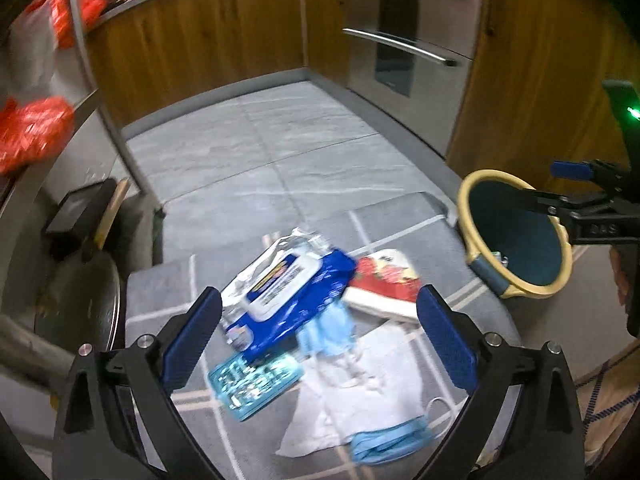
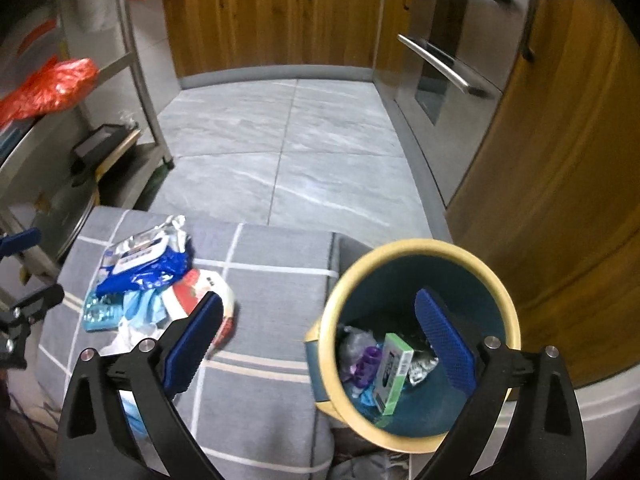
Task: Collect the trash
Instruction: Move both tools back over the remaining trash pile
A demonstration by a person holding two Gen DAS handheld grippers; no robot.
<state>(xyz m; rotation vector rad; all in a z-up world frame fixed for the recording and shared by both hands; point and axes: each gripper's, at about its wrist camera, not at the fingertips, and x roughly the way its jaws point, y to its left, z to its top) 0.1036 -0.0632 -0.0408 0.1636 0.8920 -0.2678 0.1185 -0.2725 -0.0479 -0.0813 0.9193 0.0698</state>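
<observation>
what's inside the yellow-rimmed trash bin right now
Inside the trash bin lie a green and white box, a purple item, crumpled clear plastic and a silvery wrapper. Whatever lies beneath them is covered.

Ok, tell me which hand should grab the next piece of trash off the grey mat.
Probably left. Its open tool hangs over the blue wipes pack; the right tool, also empty, sits at the bin.
</observation>
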